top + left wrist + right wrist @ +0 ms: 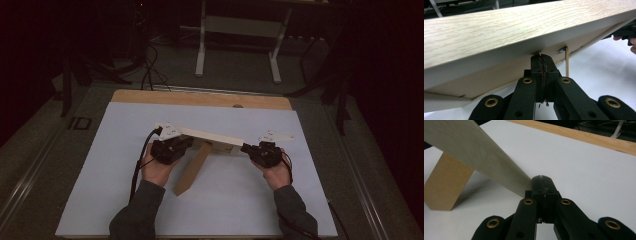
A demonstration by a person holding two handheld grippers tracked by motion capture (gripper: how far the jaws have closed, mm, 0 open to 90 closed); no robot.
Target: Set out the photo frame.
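While the long pale wooden board (210,134) is hanging tilted across the middle of the high view, both hands are working at its ends. The left gripper (172,148) is sitting at the board's left end with its jaws pressed fully together; in the left gripper view its closed tips (540,58) are pushing up against the board's underside (506,32), just beside a thin wooden dowel (567,62). The right gripper (257,151) is meeting the board's right end, jaws likewise closed with nothing between them, the tips (541,180) touching the board's end (474,152). A brown wooden panel (192,167) is leaning beneath the board, running toward the lower middle of the frame over the white sheet (100,190) covering the surface.
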